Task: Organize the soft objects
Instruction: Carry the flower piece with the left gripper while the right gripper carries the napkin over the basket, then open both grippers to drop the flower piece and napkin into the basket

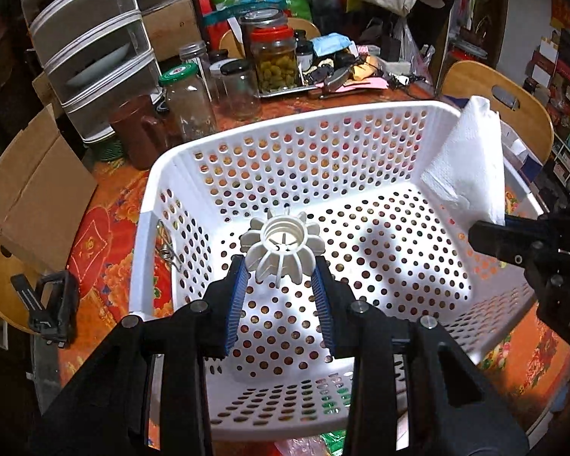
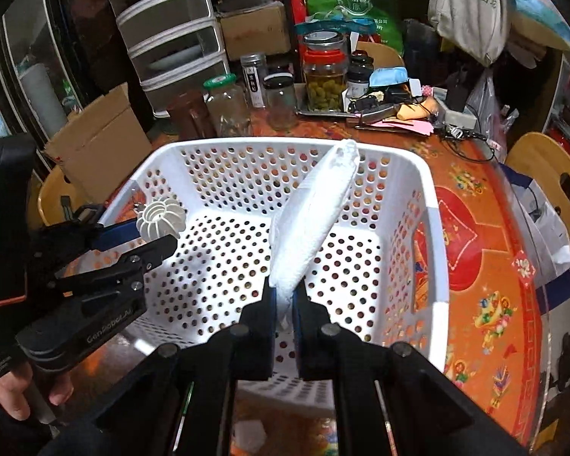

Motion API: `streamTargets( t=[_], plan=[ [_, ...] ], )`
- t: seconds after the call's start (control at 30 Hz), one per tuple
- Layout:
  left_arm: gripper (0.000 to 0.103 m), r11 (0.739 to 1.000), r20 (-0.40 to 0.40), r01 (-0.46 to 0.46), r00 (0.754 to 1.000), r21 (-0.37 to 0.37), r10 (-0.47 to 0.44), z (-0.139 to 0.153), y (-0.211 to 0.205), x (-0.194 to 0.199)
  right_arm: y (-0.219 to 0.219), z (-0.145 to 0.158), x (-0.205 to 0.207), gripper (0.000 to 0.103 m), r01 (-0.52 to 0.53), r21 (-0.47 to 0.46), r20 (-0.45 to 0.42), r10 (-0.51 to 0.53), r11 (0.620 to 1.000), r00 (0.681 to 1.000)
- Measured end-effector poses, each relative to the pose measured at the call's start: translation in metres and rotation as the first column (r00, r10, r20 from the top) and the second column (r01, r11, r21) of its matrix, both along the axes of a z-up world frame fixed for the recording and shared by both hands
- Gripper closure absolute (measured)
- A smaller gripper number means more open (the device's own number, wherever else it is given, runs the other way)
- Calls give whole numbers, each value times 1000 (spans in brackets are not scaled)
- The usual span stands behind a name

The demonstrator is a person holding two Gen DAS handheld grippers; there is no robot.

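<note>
A white perforated basket [image 1: 178,174] stands on the orange patterned table; it also shows in the right wrist view [image 2: 433,228]. My left gripper [image 1: 281,269] is shut on a white ribbed plastic piece [image 1: 281,245] and holds it above the basket floor. That piece also shows in the right wrist view [image 2: 161,218], with the left gripper [image 2: 154,239] at the basket's left rim. My right gripper [image 2: 284,288] is shut on a folded white paper towel [image 2: 311,212] held over the basket. In the left wrist view the towel [image 1: 471,163] hangs over the basket's right side.
Several glass jars [image 1: 275,60] and a metal tray stand behind the basket. A grey drawer unit [image 1: 91,45] and a cardboard box [image 1: 30,190] are at the left. Wooden chairs [image 2: 551,174] ring the table. A metal clip [image 1: 167,250] hangs on the basket's left wall.
</note>
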State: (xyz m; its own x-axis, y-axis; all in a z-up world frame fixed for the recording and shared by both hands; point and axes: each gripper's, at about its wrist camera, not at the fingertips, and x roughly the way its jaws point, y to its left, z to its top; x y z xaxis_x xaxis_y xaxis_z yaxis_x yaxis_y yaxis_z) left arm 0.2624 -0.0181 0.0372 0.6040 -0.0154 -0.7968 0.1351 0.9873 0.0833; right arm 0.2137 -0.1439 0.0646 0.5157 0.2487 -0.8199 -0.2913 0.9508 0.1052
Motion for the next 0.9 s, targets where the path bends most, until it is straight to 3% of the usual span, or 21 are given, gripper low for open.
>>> streamTargets(
  t=[0.37, 0.43, 0.47, 0.53, 0.6, 0.9],
  plan=[
    [66, 999, -37, -34, 999, -31, 32, -11, 6, 11, -1, -9, 16, 92, 17, -2, -26, -17, 1000, 1000],
    [41, 999, -15, -35, 999, -12, 35, -9, 6, 7, -3, -7, 16, 77, 25, 12, -21, -24, 1000, 999],
    [21, 999, 9, -37, 999, 3, 37, -6, 5, 4, -3, -6, 15, 70, 31, 15, -16, -30, 999, 999],
    [8, 999, 67, -44, 997, 25, 42, 2, 5, -3, -4, -3, 12, 43, 33, 16, 2, -33, 999, 999],
    [7, 999, 86, -44, 995, 7, 43, 11, 7, -9, -5, 2, 6, 35, 28, 23, 29, -29, 999, 999],
    [7, 999, 157, -36, 987, -20, 39, 36, 17, -69, -28, 36, -59, 33, 48, 86, 167, -62, 995, 984]
  ],
)
